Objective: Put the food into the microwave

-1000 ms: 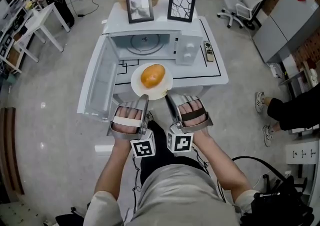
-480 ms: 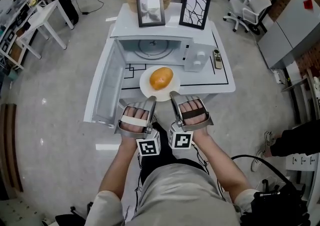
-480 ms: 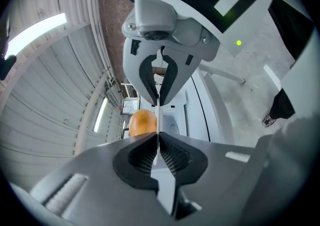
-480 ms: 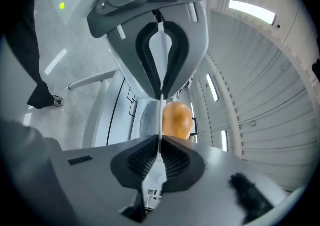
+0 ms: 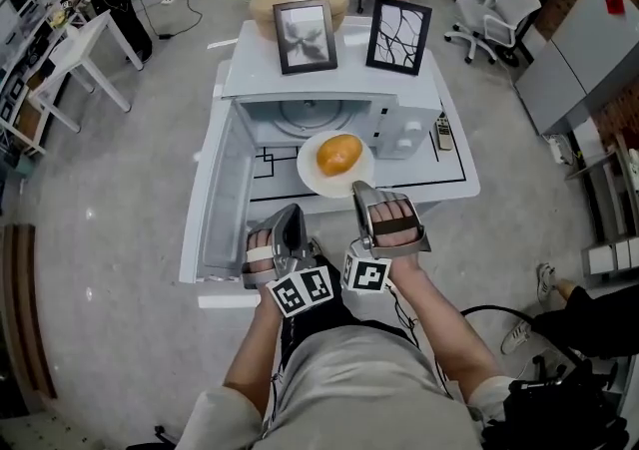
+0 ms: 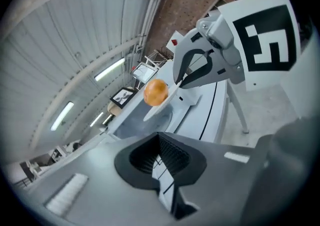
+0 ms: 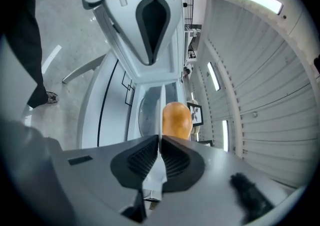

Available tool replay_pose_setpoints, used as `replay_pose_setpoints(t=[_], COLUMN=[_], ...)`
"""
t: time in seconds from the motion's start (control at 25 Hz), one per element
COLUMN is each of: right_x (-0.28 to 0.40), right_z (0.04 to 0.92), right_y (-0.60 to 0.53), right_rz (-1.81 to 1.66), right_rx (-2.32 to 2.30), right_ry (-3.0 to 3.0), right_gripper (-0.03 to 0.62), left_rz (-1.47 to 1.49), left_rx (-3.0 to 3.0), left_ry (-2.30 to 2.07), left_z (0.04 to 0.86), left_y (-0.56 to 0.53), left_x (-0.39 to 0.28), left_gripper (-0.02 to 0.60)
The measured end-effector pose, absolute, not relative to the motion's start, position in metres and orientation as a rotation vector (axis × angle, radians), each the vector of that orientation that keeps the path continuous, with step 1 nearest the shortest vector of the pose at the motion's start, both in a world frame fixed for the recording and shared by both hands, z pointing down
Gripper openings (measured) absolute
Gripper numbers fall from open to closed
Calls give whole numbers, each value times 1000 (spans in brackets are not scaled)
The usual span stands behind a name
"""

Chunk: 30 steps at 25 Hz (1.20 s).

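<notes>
Head view: the right claw [image 5: 360,189] is clamped on the near rim of the plate [image 5: 316,175], so the orange food [image 5: 340,154] rides along without being touched. The plate hangs over the bench [image 5: 451,175], just short of the open microwave [image 5: 329,89]. The left claw [image 5: 289,216] is narrow and empty, tucked by the door [image 5: 225,201], out of the way. A second ago both claws flanked the plate nearer the bench edge; now it's closer in, and the left claw has rolled sideways.
</notes>
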State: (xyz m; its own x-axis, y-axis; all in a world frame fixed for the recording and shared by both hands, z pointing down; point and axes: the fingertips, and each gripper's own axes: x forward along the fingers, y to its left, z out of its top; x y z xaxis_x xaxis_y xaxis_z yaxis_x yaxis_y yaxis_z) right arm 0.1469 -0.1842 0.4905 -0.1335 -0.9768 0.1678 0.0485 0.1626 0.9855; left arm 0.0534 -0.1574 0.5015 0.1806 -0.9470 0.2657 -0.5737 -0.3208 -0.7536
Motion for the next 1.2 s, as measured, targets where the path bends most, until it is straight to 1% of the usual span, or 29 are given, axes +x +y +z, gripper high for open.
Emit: replay_pose_setpoints(t=[0.28, 0.4, 1.2], right_x=[141, 136, 116], right_z=[499, 503, 552], right_y=[-216, -231, -325], right_rz=[-1165, -1150, -1106], right_rx=[998, 997, 941], right_ry=[-1348, -1356, -1346], right_gripper=[31, 31, 31], left_rz=[-724, -650, -656], left_rx=[-2430, -2516, -2456], left_ry=[1582, 1650, 1671], left_z=[539, 549, 573], left_y=[-189, -201, -249], left_x=[54, 50, 41], left_gripper=[6, 6, 6])
